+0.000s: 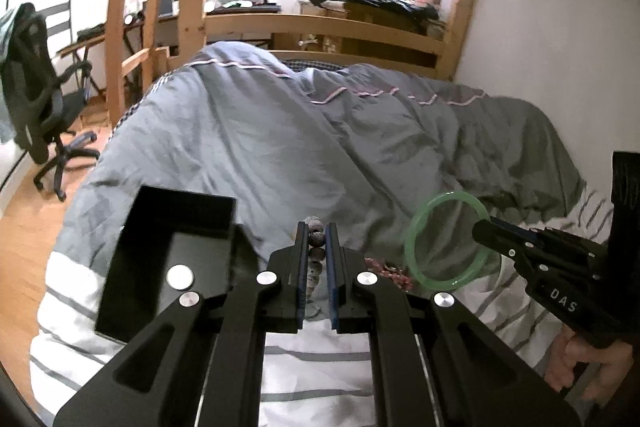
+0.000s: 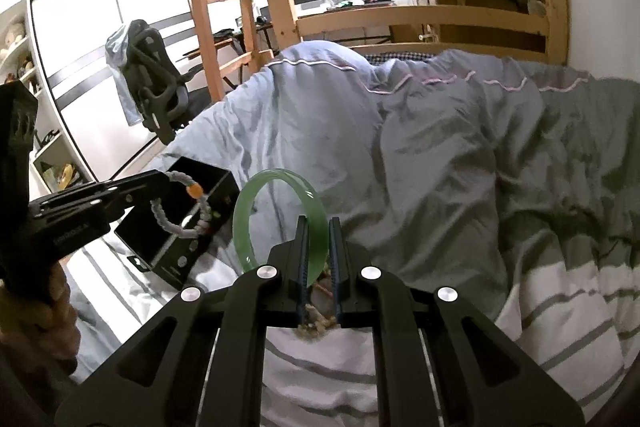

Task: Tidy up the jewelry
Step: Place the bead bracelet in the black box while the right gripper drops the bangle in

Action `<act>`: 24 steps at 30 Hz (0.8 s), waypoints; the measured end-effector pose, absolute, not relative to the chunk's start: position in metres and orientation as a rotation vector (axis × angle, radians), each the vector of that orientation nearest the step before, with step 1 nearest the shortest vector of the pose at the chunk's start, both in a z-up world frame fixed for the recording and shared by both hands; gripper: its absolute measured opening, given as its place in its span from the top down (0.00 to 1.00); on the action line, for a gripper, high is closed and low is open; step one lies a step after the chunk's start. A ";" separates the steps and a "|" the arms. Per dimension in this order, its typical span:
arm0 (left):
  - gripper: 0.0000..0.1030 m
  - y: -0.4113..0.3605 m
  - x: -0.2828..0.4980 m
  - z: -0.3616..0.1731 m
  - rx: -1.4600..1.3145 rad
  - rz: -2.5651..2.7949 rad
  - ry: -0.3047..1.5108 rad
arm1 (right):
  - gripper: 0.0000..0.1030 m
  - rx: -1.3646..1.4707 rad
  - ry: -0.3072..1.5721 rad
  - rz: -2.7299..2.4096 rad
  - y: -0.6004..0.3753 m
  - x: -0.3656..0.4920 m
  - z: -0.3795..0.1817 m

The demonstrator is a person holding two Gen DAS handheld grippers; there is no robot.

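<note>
My left gripper (image 1: 316, 227) is shut on a grey beaded bracelet (image 1: 319, 255), whose beads hang between the blue pads. From the right wrist view the same bracelet (image 2: 180, 230) shows as a loop with one orange bead, dangling from the left gripper (image 2: 160, 183) over an open black box (image 2: 218, 195). My right gripper (image 2: 318, 227) is shut on a translucent green bangle (image 2: 280, 175), which stands upright above the bed. In the left wrist view the bangle (image 1: 450, 197) and right gripper (image 1: 480, 231) are to the right of the black box (image 1: 172, 255).
A reddish beaded piece (image 1: 390, 273) lies on the white striped sheet (image 1: 320, 367), and a tan piece (image 2: 316, 327) shows under the right gripper. A rumpled grey duvet (image 1: 280, 147) covers the bed beyond. Behind are a wooden bed frame (image 1: 320, 23), a ladder and an office chair (image 1: 40, 99).
</note>
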State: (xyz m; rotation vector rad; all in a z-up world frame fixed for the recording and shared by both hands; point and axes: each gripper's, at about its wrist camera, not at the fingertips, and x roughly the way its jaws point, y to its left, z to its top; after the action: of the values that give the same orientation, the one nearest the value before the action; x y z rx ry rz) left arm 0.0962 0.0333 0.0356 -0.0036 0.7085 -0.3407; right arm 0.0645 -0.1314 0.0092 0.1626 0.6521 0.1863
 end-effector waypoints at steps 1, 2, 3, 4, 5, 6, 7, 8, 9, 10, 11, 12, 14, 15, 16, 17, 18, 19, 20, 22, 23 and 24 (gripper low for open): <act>0.92 0.040 0.097 0.037 -0.010 -0.328 0.709 | 0.90 0.151 0.649 0.190 -0.125 0.067 0.012; 0.92 0.046 0.098 0.038 -0.011 -0.315 0.709 | 0.90 0.144 0.647 0.194 -0.121 0.070 0.014; 0.92 0.054 0.099 0.039 -0.014 -0.302 0.709 | 0.90 0.133 0.646 0.199 -0.114 0.074 0.016; 0.92 0.061 0.099 0.040 -0.018 -0.288 0.706 | 0.90 0.124 0.645 0.201 -0.109 0.075 0.018; 0.92 0.066 0.099 0.041 -0.018 -0.279 0.705 | 0.90 0.115 0.644 0.207 -0.102 0.078 0.020; 0.92 0.072 0.100 0.043 -0.016 -0.269 0.702 | 0.90 0.107 0.645 0.219 -0.094 0.083 0.021; 0.92 0.077 0.100 0.045 -0.014 -0.259 0.698 | 0.90 0.100 0.644 0.225 -0.088 0.084 0.022; 0.92 0.082 0.100 0.046 -0.013 -0.251 0.694 | 0.90 0.089 0.644 0.233 -0.080 0.088 0.023; 0.92 0.090 0.101 0.046 -0.010 -0.239 0.693 | 0.90 0.082 0.644 0.240 -0.074 0.089 0.023; 0.92 0.097 0.101 0.046 -0.010 -0.228 0.693 | 0.90 0.075 0.646 0.252 -0.064 0.093 0.023; 0.92 0.103 0.101 0.046 -0.014 -0.223 0.694 | 0.90 0.066 0.649 0.261 -0.056 0.097 0.023; 0.92 0.112 0.104 0.044 -0.022 -0.211 0.700 | 0.90 0.058 0.651 0.267 -0.049 0.100 0.022; 0.92 0.125 0.107 0.040 -0.035 -0.197 0.714 | 0.90 0.041 0.660 0.286 -0.030 0.109 0.018; 0.92 0.131 0.110 0.037 -0.045 -0.192 0.723 | 0.90 0.035 0.663 0.292 -0.023 0.111 0.017; 0.92 0.136 0.110 0.034 -0.053 -0.188 0.732 | 0.90 0.025 0.671 0.301 -0.013 0.116 0.013; 0.92 0.142 0.112 0.030 -0.060 -0.183 0.747 | 0.90 0.018 0.677 0.305 -0.006 0.120 0.011; 0.92 0.145 0.114 0.027 -0.060 -0.179 0.756 | 0.90 0.012 0.684 0.311 0.001 0.123 0.008; 0.92 0.150 0.117 0.022 -0.061 -0.175 0.769 | 0.90 0.005 0.692 0.322 0.010 0.128 0.004; 0.92 0.153 0.119 0.019 -0.065 -0.176 0.779 | 0.90 -0.001 0.697 0.329 0.016 0.130 0.002; 0.92 0.162 0.123 0.010 -0.080 -0.177 0.807 | 0.90 -0.014 0.709 0.346 0.029 0.137 -0.004; 0.92 0.164 0.123 0.007 -0.082 -0.174 0.813 | 0.90 -0.021 0.715 0.352 0.034 0.139 -0.007; 0.92 0.168 0.124 0.002 -0.085 -0.163 0.824 | 0.90 -0.027 0.720 0.355 0.038 0.142 -0.010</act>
State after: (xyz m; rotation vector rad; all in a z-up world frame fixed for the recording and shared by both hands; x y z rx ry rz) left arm 0.1242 0.1683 0.0022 -0.0853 0.8236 -0.1632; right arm 0.1421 0.0378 -0.0098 -0.0266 0.7204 0.3550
